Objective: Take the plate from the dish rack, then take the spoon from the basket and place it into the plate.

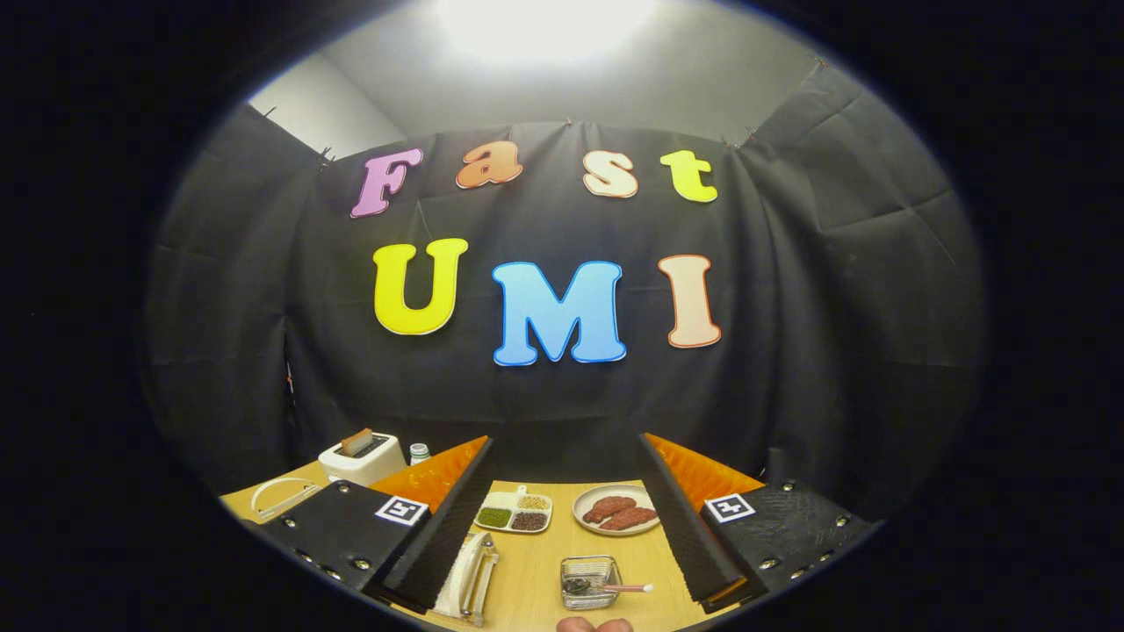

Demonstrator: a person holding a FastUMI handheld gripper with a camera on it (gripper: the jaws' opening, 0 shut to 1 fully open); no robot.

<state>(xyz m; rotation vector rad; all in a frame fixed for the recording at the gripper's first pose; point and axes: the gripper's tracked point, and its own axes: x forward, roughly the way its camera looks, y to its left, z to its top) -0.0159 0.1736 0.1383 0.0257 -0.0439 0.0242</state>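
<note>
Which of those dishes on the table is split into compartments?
The white rectangular tray, beyond the open gripper, holds green, tan and dark fillings in separate sections. The round beige plate beside it is undivided, carrying reddish slices.

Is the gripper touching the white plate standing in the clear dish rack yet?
Apart. In the gripper view, the open gripper hangs above the wooden table; the white plate stands in the clear dish rack, clear of its fingers.

Overhead white ceiling light [544, 22] blown out; pale wooden tabletop [536, 570] evenly lit, sharp; strong fisheye bending at edges.
</note>
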